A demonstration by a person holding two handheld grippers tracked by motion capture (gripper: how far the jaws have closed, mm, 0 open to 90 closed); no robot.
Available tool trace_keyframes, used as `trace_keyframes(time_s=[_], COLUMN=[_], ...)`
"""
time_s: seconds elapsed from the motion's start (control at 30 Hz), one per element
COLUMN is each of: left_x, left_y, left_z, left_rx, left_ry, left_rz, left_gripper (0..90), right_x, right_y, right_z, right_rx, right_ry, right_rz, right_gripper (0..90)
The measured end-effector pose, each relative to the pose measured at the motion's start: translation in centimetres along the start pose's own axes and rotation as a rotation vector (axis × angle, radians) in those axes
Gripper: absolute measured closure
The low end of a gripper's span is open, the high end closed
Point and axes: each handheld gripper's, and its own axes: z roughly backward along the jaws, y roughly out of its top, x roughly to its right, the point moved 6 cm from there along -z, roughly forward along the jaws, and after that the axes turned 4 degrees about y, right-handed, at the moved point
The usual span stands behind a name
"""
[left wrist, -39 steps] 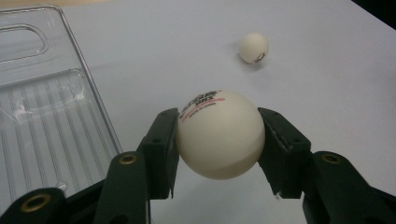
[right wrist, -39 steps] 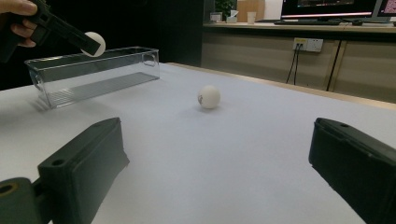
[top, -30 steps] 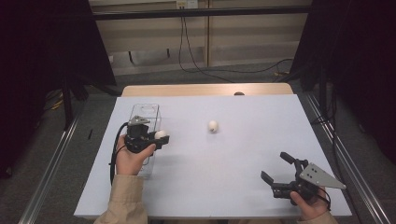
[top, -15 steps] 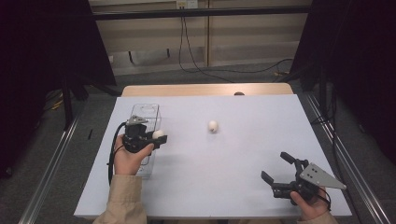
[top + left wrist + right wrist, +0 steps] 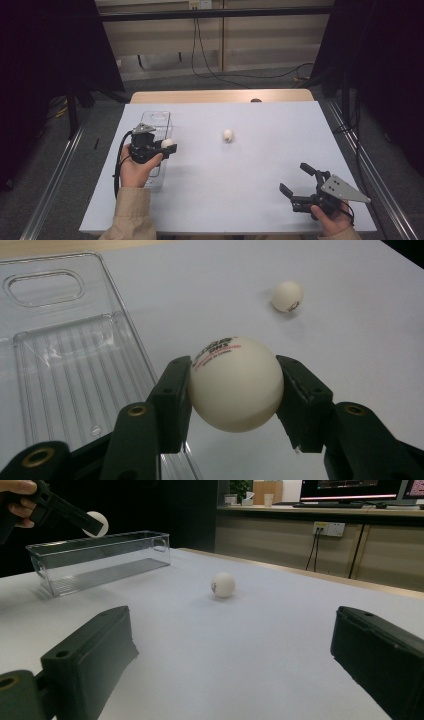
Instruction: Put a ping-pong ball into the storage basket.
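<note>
My left gripper (image 5: 167, 145) is shut on a white ping-pong ball (image 5: 235, 383) with red and black print, held just above the right wall of a clear plastic bin (image 5: 157, 121). The held ball (image 5: 167, 143) hangs over the bin's long edge. A second white ball (image 5: 228, 134) lies loose on the white table near its middle; it also shows beyond the held ball (image 5: 287, 295) and ahead of my right gripper (image 5: 223, 584). My right gripper (image 5: 296, 180) rests open near the table's front right corner, nothing between its jaws.
The clear bin (image 5: 60, 355) is ribbed inside with a handle slot at its far end. The white tabletop (image 5: 280, 150) ends in a wooden strip at the back. Dark curtains and metal rails flank both sides; cables hang on the wall behind.
</note>
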Motion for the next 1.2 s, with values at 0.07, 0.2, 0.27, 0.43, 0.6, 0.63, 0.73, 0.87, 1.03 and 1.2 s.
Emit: trace_keyframes(time_s=[0.07, 0.2, 0.27, 0.43, 0.6, 0.63, 0.73, 0.87, 1.03, 1.2], left_x=[0.0, -0.3, -0.4, -0.6, -0.7, -0.8, -0.9, -1.1, -1.2, -1.4], left_y=[0.0, 0.0, 0.0, 0.0, -0.1, -0.1, 0.0, -0.1, -0.1, -0.1], left_z=[0.0, 0.2, 0.2, 0.3, 0.4, 0.4, 0.5, 0.6, 0.7, 0.8], left_rx=[0.006, 0.001, 0.003, 0.008, 0.009, 0.006, 0.015, 0.012, 0.012, 0.01], left_ry=[0.002, 0.006, 0.008, 0.014, 0.018, 0.019, 0.024, 0.029, 0.036, 0.038], left_rz=[0.007, 0.005, 0.012, 0.015, 0.014, 0.014, 0.018, 0.015, 0.016, 0.017], left_gripper=[51.1, 51.1, 51.1, 51.1, 51.1, 51.1, 51.1, 51.1, 51.1, 51.1], right_x=[0.0, 0.0, 0.0, 0.0, 0.0, 0.0, 0.0, 0.0, 0.0, 0.0], right_y=[0.0, 0.0, 0.0, 0.0, 0.0, 0.0, 0.0, 0.0, 0.0, 0.0], right_z=[0.0, 0.0, 0.0, 0.0, 0.0, 0.0, 0.0, 0.0, 0.0, 0.0], right_rx=[0.0, 0.0, 0.0, 0.0, -0.001, 0.0, 0.0, 0.0, 0.0, 0.0], right_ry=[0.001, 0.001, 0.001, 0.001, 0.002, 0.002, 0.001, 0.001, 0.002, 0.002], right_rz=[0.0, 0.001, 0.0, 0.0, 0.0, 0.0, 0.0, -0.001, -0.001, -0.001], right_gripper=[2.8, 2.8, 2.8, 2.8, 2.8, 2.8, 2.8, 2.8, 2.8, 2.8])
